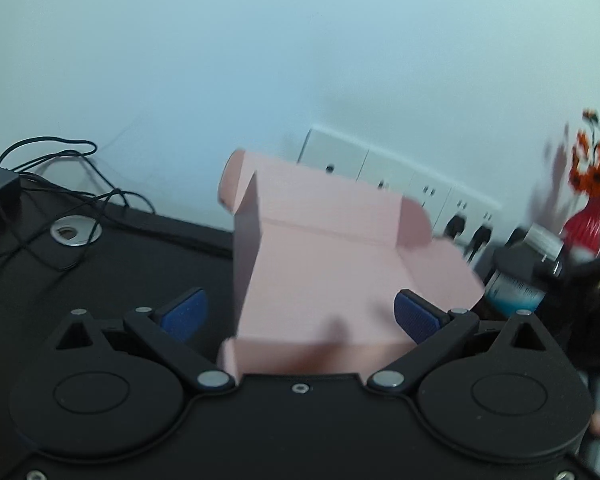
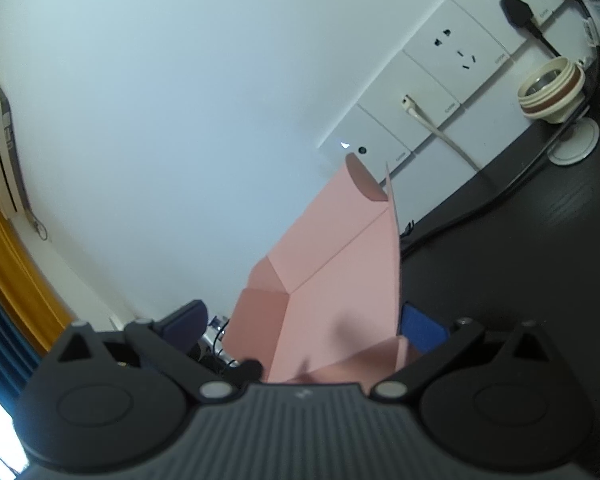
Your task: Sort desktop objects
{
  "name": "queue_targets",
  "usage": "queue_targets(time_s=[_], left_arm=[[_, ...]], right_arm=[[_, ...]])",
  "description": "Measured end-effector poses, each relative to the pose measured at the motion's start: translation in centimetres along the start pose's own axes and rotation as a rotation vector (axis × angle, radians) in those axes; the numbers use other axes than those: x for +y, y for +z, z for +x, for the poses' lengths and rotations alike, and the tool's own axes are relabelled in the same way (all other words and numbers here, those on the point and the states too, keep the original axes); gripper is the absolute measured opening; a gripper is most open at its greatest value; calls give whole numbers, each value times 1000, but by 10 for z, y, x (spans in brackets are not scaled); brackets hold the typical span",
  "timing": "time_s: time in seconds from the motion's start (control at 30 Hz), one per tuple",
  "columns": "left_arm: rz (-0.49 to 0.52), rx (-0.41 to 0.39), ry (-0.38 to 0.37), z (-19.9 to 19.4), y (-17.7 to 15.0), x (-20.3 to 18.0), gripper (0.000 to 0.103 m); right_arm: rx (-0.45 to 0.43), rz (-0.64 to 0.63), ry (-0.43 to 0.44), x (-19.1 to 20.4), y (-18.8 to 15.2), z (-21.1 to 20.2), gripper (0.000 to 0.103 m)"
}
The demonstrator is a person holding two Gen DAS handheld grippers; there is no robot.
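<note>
A pink cardboard box (image 1: 332, 280) with its lid flaps up fills the middle of the left wrist view, blurred. My left gripper (image 1: 300, 314) is open around it: the right blue pad (image 1: 418, 316) lies against the box's side, while the left pad (image 1: 184, 312) stands apart from it. In the right wrist view the same pink box (image 2: 340, 280) appears tilted, open side towards the camera. My right gripper (image 2: 302, 326) is open too, its right pad (image 2: 422, 330) close beside the box's thin wall and its left finger (image 2: 184, 320) well clear.
The black desk (image 1: 140, 264) carries a power adapter with tangled cables (image 1: 4, 188) and a metal grommet (image 1: 76, 232) at left. At right stand a dark jar (image 1: 520, 276) and a red vase of orange flowers (image 1: 592, 200). Wall sockets (image 2: 440, 80), a cream lid (image 2: 552, 88) and a white disc (image 2: 574, 140).
</note>
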State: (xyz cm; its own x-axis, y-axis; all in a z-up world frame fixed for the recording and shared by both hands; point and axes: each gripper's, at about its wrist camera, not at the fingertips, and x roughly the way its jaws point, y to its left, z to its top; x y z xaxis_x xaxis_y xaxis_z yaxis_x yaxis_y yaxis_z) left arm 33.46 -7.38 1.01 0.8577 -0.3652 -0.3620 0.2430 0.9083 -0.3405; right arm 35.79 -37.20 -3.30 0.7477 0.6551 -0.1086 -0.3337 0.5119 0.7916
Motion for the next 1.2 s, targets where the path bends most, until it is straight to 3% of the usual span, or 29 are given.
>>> queue_targets(time_s=[0.13,0.43,0.67,0.8,1.1,1.2], left_arm=[[1,10,-67,-3,-2,-2,101],[-10,3,-113,-4,-4,4,102],[-43,47,-109,7,-2,11,102],[-63,35,-124,3,-2,14,102],[-77,35,-139,3,0,16,103],[-105,51,-137,7,-3,20,103]], right_arm=[[0,7,-3,0,0,-1,102],[-7,-52,-38,9,-4,0,102],[-8,-49,-36,9,-4,0,102],[-50,-73,-40,12,-3,-6,102],[-124,-82,2,15,1,-20,102],[-109,-99,54,18,-1,-20,102]])
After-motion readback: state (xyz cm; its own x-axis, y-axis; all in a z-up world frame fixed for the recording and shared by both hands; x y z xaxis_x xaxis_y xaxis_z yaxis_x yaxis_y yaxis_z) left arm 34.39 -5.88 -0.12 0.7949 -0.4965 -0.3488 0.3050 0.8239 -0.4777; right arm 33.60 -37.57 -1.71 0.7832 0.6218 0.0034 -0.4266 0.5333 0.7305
